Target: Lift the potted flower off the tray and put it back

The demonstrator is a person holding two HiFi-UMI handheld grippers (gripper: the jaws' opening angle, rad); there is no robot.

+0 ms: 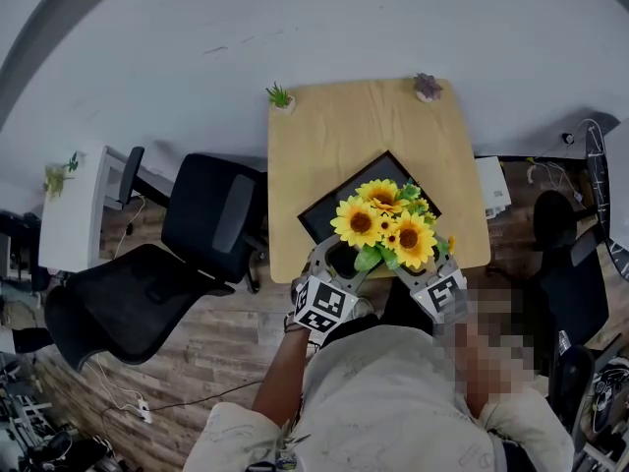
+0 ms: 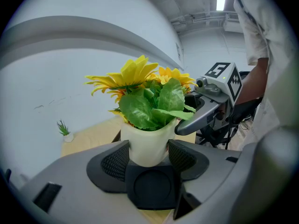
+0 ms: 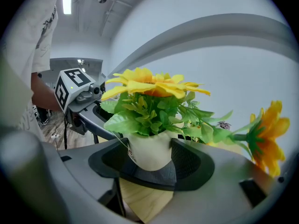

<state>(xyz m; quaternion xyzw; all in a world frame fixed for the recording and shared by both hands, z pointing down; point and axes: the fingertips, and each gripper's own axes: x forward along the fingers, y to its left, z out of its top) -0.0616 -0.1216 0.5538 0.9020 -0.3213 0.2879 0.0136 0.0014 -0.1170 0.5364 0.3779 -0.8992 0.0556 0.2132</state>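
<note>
"Where is the potted flower (image 2: 148, 141) now?"

"Between both my tools. My left gripper (image 2: 148, 157) has its meshed pads pressed against either side of the white pot. My right gripper (image 3: 150, 158) is clamped on the same pot from the opposite side, with both its pads touching too."

"Is it on the tray?"

"From my head the blooms cover the near corner of the black tray (image 1: 329, 212), so I can't tell whether the base touches it. In the right gripper view, wood shows below the pot's rounded bottom."

"How do the edges lie?"

"The tray sits cornerwise on the wooden table (image 1: 334, 136), and its near corner is close to the front edge. The flowers reach out to that edge. One bloom leans out sideways past my right gripper's jaw."

"And room to move?"

"Beyond the tray, open wood runs to the far corners. A small green plant (image 1: 280, 96) stands at the far left corner and a small purple plant (image 1: 428, 88) at the far right. On my left a black office chair (image 1: 211, 214) stands just beside the table's edge, and a second black chair (image 1: 118, 308) is nearer me. On my right a dark chair (image 1: 552, 219) stands apart from the table."
</note>
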